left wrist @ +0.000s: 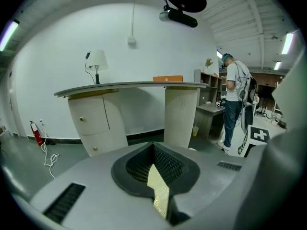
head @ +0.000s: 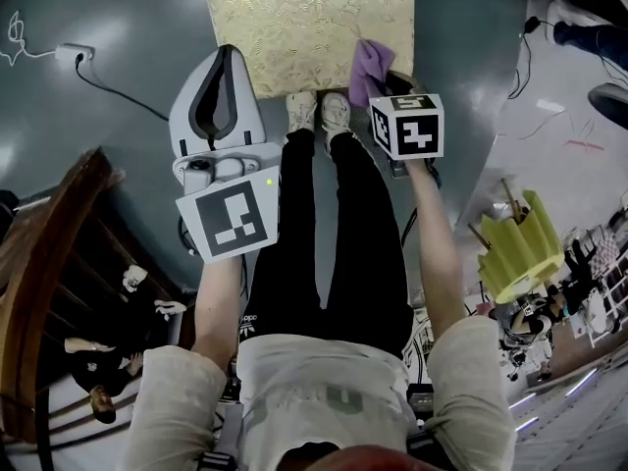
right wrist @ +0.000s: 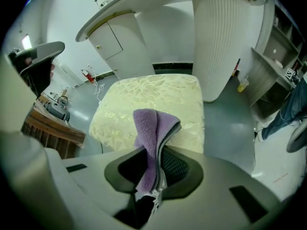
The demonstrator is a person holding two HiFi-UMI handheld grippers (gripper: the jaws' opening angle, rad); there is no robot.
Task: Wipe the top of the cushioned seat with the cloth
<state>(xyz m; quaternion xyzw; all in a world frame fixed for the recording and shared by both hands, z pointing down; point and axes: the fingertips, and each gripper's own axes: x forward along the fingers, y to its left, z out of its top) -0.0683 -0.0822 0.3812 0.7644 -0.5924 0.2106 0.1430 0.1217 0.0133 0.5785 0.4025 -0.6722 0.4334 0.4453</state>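
Note:
The cushioned seat [head: 309, 27] has a pale gold patterned top and stands on the grey floor just beyond the person's shoes. The right gripper [head: 378, 81] is shut on a purple cloth [head: 368, 67], held over the seat's near right corner. In the right gripper view the folded cloth [right wrist: 151, 143] sticks up from that gripper [right wrist: 153, 176], with the seat [right wrist: 144, 104] below and ahead of it. The left gripper [head: 226, 57] hovers at the seat's near left edge, shut and holding nothing. Only a thin gold strip of the seat [left wrist: 159, 193] shows past it in the left gripper view.
A white plug and cable [head: 74, 55] lie on the floor to the left. Dark wooden furniture [head: 49, 253] stands at the left, a yellow object [head: 520, 248] at the right. A ribbed white pillar [right wrist: 225, 37] of a counter [left wrist: 129, 86] rises behind the seat. A person [left wrist: 237, 99] stands farther off.

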